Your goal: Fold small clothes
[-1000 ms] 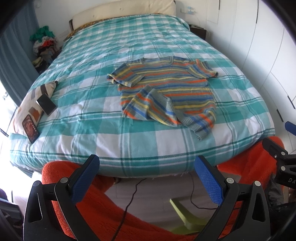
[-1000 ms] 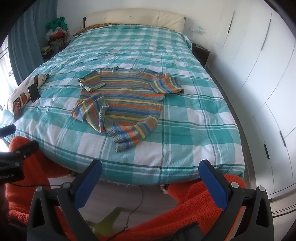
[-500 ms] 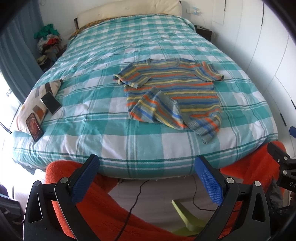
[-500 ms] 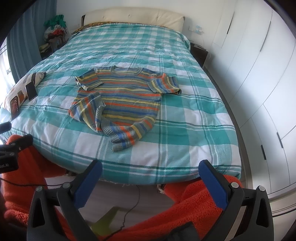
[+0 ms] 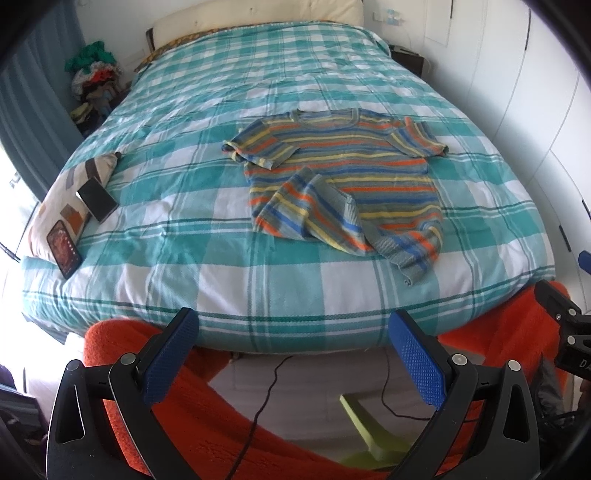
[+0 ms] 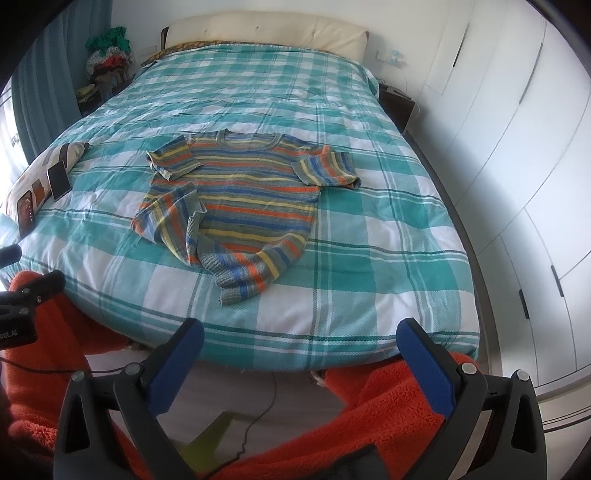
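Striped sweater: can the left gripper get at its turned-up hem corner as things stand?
Probably yes. The left gripper is open, short of the bed's foot; only bare bedspread lies before the sweater's hem.

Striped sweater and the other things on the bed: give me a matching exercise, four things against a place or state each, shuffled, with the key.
Things:
1. striped sweater
2. two phones
3. left gripper
4. headboard

Places or states:
A. open, holding nothing
B. on a patterned pillow at the bed's left edge
C. far end of the bed, cream
D. spread mid-bed, bottom left corner folded up

Pairs: 1-D, 2-B, 3-A, 4-C
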### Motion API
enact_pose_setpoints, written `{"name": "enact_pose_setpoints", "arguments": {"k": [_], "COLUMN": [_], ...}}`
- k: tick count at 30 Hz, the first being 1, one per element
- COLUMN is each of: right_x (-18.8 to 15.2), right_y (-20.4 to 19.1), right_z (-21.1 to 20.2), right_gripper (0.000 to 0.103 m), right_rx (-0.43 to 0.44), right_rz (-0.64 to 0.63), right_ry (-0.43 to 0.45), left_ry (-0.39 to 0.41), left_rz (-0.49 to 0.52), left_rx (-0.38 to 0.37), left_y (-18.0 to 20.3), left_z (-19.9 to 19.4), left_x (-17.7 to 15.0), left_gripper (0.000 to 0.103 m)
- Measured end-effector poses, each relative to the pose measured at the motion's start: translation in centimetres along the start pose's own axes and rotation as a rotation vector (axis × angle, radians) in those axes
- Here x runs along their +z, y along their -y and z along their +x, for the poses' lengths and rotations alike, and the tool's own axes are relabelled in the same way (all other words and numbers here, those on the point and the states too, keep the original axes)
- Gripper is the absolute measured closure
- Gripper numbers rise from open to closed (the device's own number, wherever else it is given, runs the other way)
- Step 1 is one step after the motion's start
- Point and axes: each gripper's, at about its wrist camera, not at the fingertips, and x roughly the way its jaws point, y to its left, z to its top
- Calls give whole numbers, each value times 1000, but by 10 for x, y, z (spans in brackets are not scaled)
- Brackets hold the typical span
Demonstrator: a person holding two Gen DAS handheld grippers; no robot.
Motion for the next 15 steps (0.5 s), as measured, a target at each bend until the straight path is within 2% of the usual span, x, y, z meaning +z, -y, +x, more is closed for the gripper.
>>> {"name": "enact_pose_setpoints", "arguments": {"k": [9, 15], "right_x": [-1, -2], "right_y": [-15, -22], "right_z": [-19, -24], "right_gripper": [0, 0], "right_rx": [23, 51], "right_rz": [-16, -60], "right_ry": [70, 78], "left_ry": [71, 70], "left_rz": [17, -13], "left_rx": [3, -31], "left_y": [-1, 1], "left_z": [-22, -20], "left_x": [-5, -7], "left_gripper": [0, 0]}}
